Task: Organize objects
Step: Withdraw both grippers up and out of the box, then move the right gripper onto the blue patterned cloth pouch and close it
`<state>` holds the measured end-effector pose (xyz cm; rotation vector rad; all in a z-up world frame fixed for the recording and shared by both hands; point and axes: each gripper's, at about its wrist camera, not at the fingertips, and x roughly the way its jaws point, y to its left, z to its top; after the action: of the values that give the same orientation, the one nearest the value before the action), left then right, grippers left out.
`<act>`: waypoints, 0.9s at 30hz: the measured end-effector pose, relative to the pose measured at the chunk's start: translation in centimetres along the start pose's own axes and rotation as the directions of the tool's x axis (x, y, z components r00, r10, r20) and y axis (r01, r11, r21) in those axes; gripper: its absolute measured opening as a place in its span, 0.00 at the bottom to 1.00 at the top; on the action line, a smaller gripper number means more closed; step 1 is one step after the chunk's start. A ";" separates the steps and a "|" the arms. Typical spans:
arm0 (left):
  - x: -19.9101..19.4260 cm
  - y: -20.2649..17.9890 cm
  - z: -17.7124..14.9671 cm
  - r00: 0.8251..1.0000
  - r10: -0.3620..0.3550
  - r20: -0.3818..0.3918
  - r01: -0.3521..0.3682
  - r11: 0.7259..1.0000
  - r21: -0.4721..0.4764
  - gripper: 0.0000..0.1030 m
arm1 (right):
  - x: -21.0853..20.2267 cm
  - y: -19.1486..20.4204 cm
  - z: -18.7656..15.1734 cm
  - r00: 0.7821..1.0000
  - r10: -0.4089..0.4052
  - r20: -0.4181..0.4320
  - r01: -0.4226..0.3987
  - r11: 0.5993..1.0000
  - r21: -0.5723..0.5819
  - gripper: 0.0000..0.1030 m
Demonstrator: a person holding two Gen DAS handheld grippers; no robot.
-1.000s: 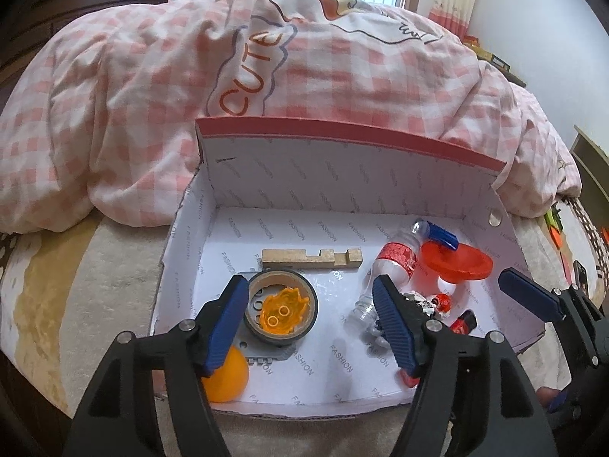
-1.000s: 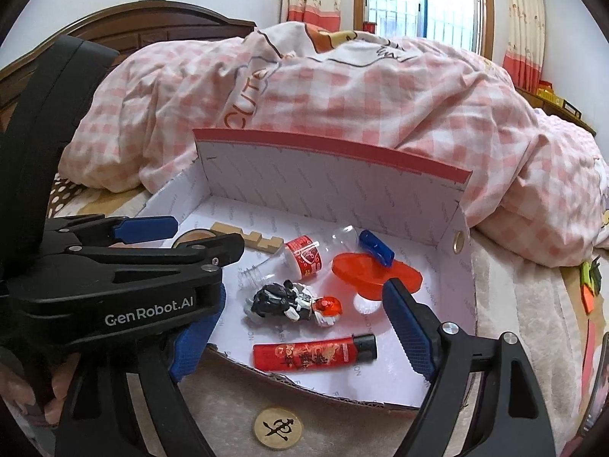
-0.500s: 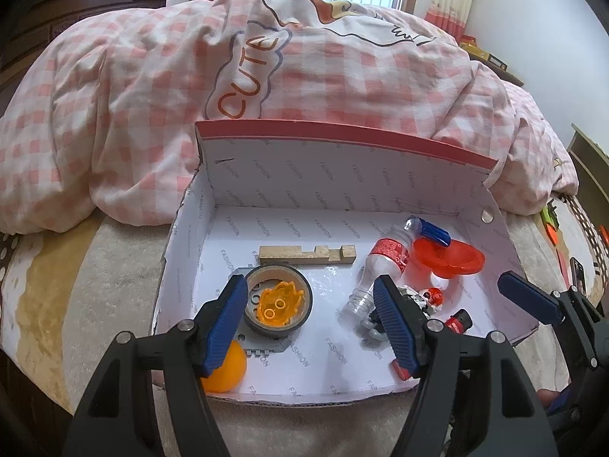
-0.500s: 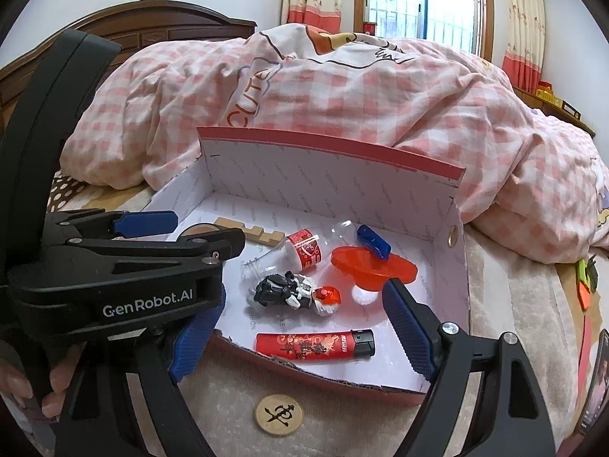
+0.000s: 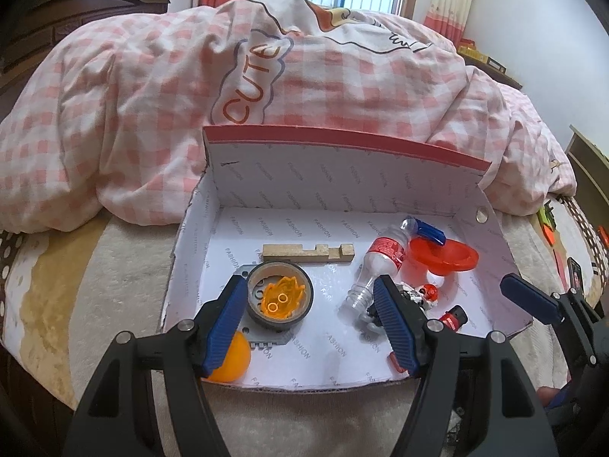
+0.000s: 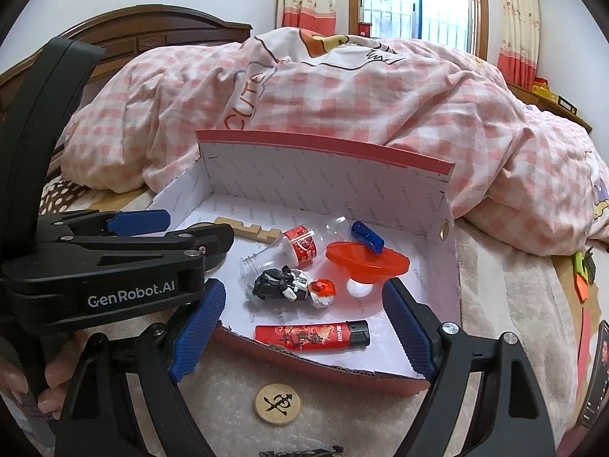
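A white cardboard box [image 5: 289, 175] with a red rim sits on the bed; it also shows in the right wrist view [image 6: 323, 175]. Inside lie a wooden block [image 5: 304, 253], a tape roll [image 5: 279, 299] holding an orange piece [image 5: 283, 299], an orange ball [image 5: 232, 358], a small plastic bottle [image 6: 293, 247], a red funnel [image 6: 367, 261], a blue piece [image 6: 367, 236], a toy robot [image 6: 289, 285] and a red lighter [image 6: 312, 337]. My left gripper [image 5: 312, 325] is open and empty at the box's near edge. My right gripper [image 6: 304, 333] is open and empty beside it. A round wooden chess piece [image 6: 278, 405] lies on the blanket outside the box.
A pink checked duvet [image 5: 266, 87] is heaped behind the box. A cream blanket [image 5: 114, 266] covers the bed around it. A wooden headboard [image 6: 152, 30] stands at the back left. Small bright items [image 6: 582, 274] and a phone [image 6: 593, 373] lie at the right.
Both grippers have drawn back and up a little from the box, so more of it shows. Nothing in the box has moved.
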<state>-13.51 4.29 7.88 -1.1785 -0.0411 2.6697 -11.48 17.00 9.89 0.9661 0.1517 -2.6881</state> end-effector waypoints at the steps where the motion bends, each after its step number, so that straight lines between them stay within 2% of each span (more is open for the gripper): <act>1: -0.3 0.0 -0.1 1.000 0.002 0.002 -0.002 1.000 0.001 0.67 | -0.2 0.0 0.0 1.000 0.001 0.002 -0.001 1.000 0.000 0.84; 7: -1.6 0.0 -0.7 1.000 -0.006 0.004 0.006 1.000 -0.001 0.67 | -1.4 -0.9 -0.5 0.998 0.055 -0.002 -0.055 0.997 0.048 0.84; 17: -3.5 -0.7 -2.6 1.000 -0.025 -0.007 0.025 1.000 0.018 0.67 | -4.0 -2.4 -2.0 0.999 0.054 0.004 -0.054 0.994 0.094 0.84; 27: -4.8 -0.9 -4.7 0.999 -0.026 -0.031 0.027 0.999 0.022 0.67 | -5.6 -1.8 -5.0 0.996 0.064 -0.060 -0.062 0.998 0.028 0.84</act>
<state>-6.73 3.85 8.29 -1.2036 -0.0219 2.6218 -4.82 20.90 9.57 1.0434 0.0972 -2.6109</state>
